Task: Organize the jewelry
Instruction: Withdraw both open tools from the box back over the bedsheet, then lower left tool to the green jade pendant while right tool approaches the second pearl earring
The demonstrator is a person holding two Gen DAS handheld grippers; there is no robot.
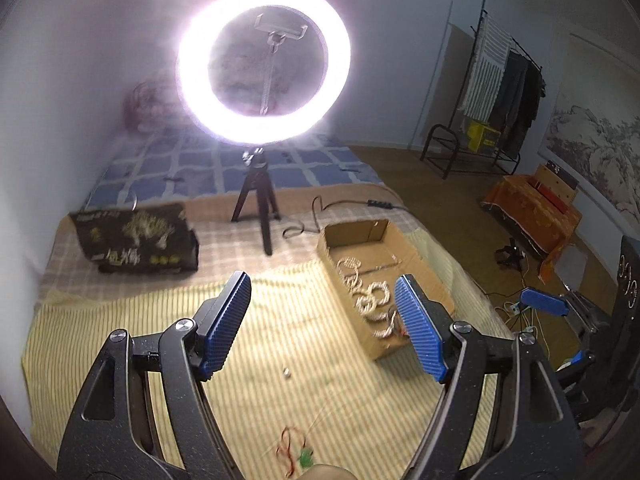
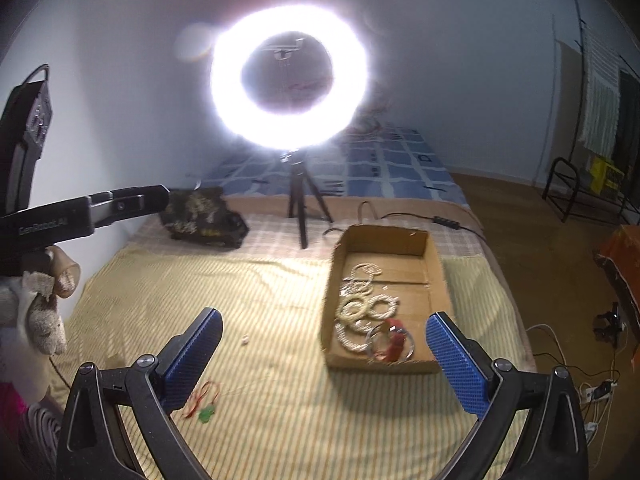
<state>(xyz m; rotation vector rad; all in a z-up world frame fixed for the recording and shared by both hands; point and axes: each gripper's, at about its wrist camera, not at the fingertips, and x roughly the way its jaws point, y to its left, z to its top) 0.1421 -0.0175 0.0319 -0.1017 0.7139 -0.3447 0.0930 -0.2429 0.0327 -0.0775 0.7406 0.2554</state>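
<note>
An open cardboard box [image 1: 352,229] [image 2: 436,276] lies on the striped bed sheet and holds several pale beaded bangles [image 1: 372,300] [image 2: 368,308]. A red band with a clear bangle [image 2: 394,340] lies at its near end. On the sheet lie a small white bead [image 1: 286,372] [image 2: 245,339] and a red thread with a green pendant [image 1: 298,452] [image 2: 204,406]. My left gripper [image 1: 322,284] hovers open and empty above the sheet, left of the box. My right gripper [image 2: 324,316] hovers open and empty in front of the box.
A lit ring light on a black tripod [image 1: 256,208] [image 2: 302,208] stands behind the box, its cable [image 1: 344,204] trailing right. A black printed bag [image 1: 136,236] [image 2: 204,216] lies at the back left. The bed's right edge drops to a floor with cables [image 2: 592,392].
</note>
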